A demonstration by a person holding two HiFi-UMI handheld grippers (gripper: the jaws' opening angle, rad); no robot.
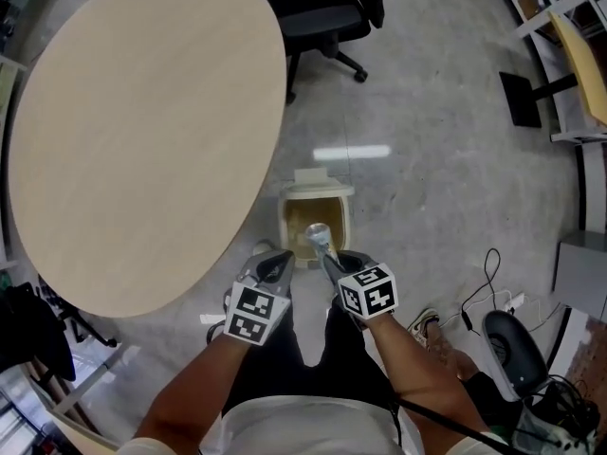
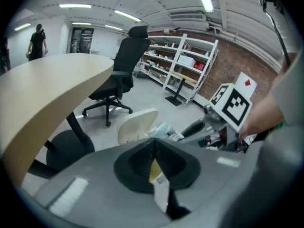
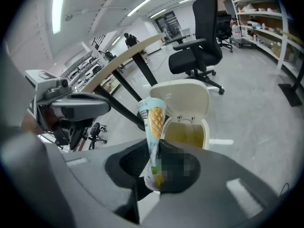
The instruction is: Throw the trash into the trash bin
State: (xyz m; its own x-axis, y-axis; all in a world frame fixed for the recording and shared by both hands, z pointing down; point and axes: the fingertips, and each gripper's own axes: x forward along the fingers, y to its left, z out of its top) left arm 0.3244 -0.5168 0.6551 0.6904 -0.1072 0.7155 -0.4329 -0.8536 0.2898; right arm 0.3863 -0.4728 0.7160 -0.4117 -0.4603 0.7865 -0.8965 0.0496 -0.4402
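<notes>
The carrying part of the job looks nearly done; the drop itself is not yet done. The right gripper (image 1: 331, 262) is clamped on the trash, a long cone-shaped wrapper (image 3: 153, 120) printed with a waffle pattern. Its narrow end is pinched between the jaws and its wide end sticks out past the tips. Straight ahead of those tips and lower down stands the trash bin (image 1: 288, 220) on the floor. Its lid is swung up and back on the side away from the gripper, so the yellowish liner inside is open to view. From the head view the wrapper's free end hangs over the bin's mouth or just at its near rim; I cannot tell which.

The left gripper (image 1: 275, 265) hangs just beside the right one, on the side nearer the round desk (image 1: 142, 131). Its jaws are together. A pale yellow sliver shows at their seam in the left gripper view, too small to say whether it is a scrap or part of the gripper. It appears to play no part in the drop.

What seems left is to bring the wrapper squarely over the opening and part the right jaws so that it falls in. Whether the lid then needs closing, the task does not say.
</notes>
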